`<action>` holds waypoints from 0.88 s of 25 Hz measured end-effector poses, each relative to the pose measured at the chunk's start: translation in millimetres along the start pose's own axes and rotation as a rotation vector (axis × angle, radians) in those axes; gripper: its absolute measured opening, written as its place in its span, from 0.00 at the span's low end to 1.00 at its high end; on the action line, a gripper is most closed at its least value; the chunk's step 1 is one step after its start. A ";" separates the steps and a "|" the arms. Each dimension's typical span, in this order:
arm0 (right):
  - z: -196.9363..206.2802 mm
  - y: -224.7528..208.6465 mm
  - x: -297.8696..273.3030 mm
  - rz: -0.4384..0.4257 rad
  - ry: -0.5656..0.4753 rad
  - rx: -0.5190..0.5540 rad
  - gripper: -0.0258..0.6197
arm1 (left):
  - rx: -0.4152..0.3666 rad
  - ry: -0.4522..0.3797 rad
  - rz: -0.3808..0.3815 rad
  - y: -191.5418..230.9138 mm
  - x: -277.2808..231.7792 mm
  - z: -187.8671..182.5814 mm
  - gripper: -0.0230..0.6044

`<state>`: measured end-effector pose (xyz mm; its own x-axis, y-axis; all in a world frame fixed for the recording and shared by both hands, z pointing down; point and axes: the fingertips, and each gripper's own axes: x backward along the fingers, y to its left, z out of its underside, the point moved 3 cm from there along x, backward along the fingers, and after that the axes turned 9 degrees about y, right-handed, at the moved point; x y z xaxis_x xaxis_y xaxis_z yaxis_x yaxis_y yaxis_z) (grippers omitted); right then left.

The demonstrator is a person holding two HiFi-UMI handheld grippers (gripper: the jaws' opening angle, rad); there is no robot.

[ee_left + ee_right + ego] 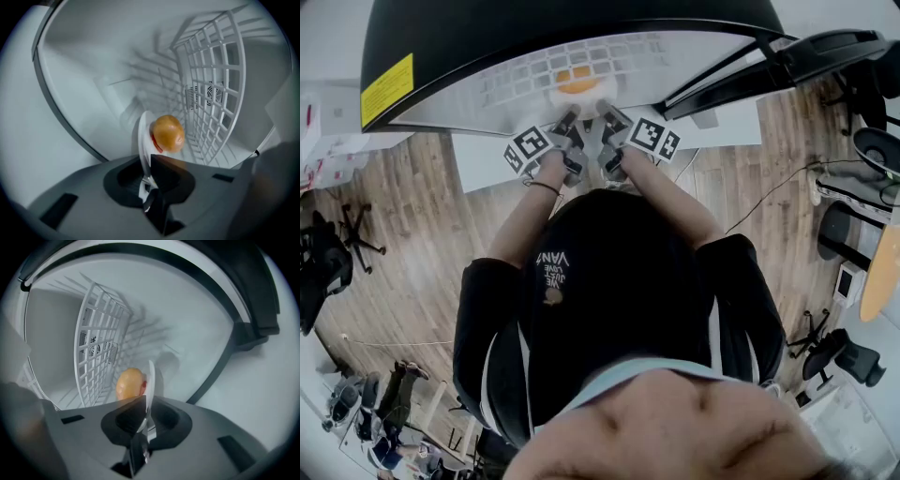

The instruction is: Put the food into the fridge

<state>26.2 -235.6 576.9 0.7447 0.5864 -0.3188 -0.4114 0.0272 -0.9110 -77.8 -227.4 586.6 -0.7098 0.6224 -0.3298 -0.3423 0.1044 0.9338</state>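
Left gripper (147,177) and right gripper (144,422) clenched the white round plate (142,137) at 12 o'clock; your tilting could slide the golden-brown bun (168,133) off.

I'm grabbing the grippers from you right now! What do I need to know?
The left hand-held gripper is shut on the plate rim.
The right hand-held gripper is shut on the opposite rim.
The bun sits on the plate, inside the fridge, over the white wire shelf; touching it or not, I can't tell.
Done: food is in the fridge. Left: probably set the plate down, open both, pull back.
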 end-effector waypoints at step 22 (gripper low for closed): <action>-20.1 -2.6 -13.3 0.019 -0.009 -0.073 0.08 | 0.061 0.045 -0.039 -5.5 -13.6 -14.4 0.10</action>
<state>27.9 -259.8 578.2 0.7321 0.5938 -0.3337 -0.3857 -0.0424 -0.9217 -75.1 -247.6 584.0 -0.7241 0.5817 -0.3706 -0.3331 0.1756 0.9264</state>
